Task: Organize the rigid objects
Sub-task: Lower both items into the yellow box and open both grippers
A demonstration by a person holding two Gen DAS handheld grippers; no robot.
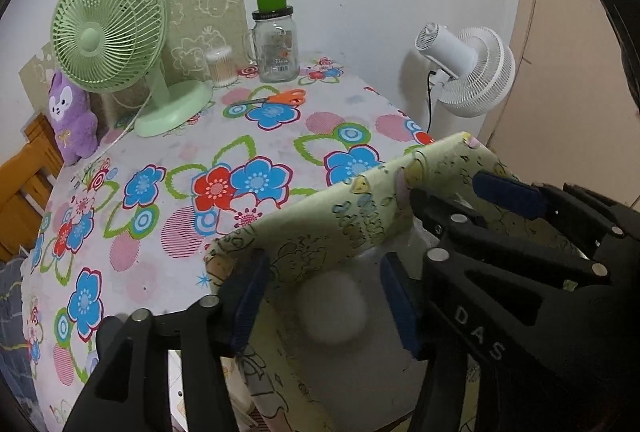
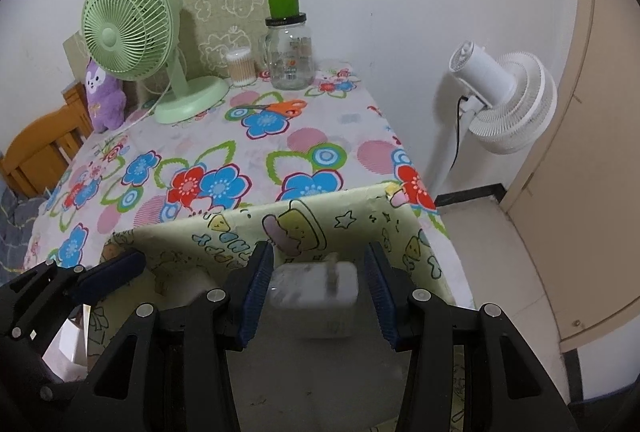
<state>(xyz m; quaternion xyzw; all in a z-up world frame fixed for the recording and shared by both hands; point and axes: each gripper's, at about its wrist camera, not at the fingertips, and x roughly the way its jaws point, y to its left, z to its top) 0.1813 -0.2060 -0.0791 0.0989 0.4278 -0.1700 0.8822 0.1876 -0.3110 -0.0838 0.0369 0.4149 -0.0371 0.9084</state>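
Straddling the box (image 2: 320, 228) rim, both grippers (image 1: 320, 306) (image 2: 318, 290) stand partly open.

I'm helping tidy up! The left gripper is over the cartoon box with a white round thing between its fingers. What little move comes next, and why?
Probably lift the left gripper straight up and away. Its jaws stand wider than the blurry white round thing, which seems let go over the open yellow-green cartoon-print box.
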